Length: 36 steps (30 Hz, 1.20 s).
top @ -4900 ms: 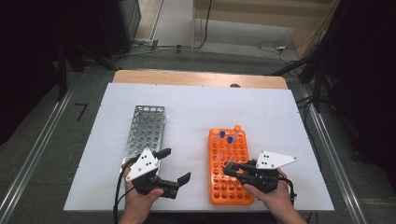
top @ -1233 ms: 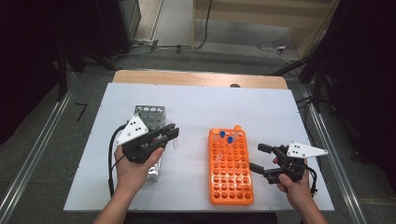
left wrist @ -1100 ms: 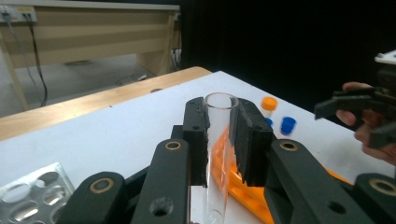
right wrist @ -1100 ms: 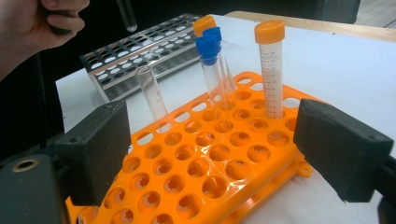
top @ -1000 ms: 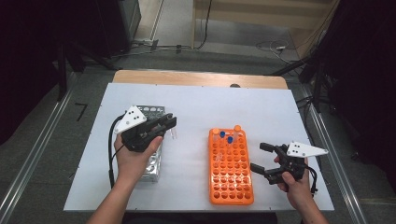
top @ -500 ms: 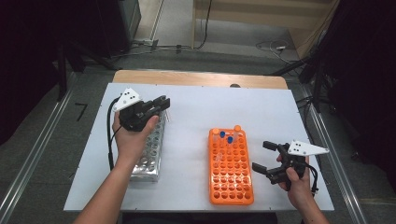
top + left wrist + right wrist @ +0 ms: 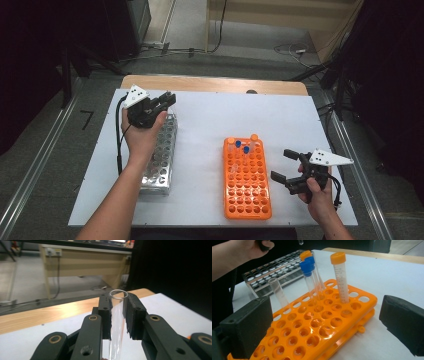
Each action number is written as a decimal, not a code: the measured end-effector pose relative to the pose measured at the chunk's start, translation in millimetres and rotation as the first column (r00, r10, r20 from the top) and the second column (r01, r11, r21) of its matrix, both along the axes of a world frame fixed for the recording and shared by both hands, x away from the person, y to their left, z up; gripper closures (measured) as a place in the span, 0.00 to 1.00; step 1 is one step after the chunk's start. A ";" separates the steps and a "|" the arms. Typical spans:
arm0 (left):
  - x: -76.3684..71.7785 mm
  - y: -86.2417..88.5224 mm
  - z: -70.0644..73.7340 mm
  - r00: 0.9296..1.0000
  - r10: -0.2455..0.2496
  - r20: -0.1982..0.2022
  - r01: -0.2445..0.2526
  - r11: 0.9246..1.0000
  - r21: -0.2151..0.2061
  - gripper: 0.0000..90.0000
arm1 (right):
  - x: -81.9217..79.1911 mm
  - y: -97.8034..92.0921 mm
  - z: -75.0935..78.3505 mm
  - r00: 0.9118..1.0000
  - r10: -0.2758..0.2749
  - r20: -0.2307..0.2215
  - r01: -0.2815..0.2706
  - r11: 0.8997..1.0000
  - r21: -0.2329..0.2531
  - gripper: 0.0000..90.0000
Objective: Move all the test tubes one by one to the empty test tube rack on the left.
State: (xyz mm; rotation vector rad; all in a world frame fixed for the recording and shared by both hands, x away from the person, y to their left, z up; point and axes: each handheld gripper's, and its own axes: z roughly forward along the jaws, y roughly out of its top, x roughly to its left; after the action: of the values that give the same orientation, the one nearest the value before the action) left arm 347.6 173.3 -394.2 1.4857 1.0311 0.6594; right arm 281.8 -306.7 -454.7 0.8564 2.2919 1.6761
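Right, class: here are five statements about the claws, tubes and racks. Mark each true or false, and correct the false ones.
1. The left claw is shut on a clear tube. True.
2. That tube has a blue cap. False: its mouth is open, with no cap.
3. The right claw is open. True.
4. The orange rack is full. False: most holes are bare, with a few tubes at its far end.
5. The right claw holds the metal rack. False: it holds nothing and sits beside the orange rack.
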 end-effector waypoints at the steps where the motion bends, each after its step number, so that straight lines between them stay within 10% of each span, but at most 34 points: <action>1: 2.2 1.1 -1.3 1.000 0.014 0.000 -0.014 1.000 0.004 0.85 | 0.6 -0.7 -0.4 1.000 0.001 -0.001 -0.001 1.000 0.002 0.00; 15: 20.4 0.5 -17.6 0.991 0.128 -0.038 -0.125 0.990 0.062 0.85 | 1.8 -3.8 -1.3 1.000 -0.015 0.000 0.015 1.000 0.003 0.00; 36: 23.6 -9.2 -35.3 0.984 0.140 -0.108 -0.122 0.979 0.165 0.85 | 3.8 -3.8 -5.4 0.999 -0.031 -0.011 0.031 0.999 -0.015 0.00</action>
State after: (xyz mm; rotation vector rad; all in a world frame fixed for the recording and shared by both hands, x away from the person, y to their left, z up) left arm 371.2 164.2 -429.6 1.6197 1.1995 0.7681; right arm 285.5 -310.5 -460.2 0.8960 2.2831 1.6439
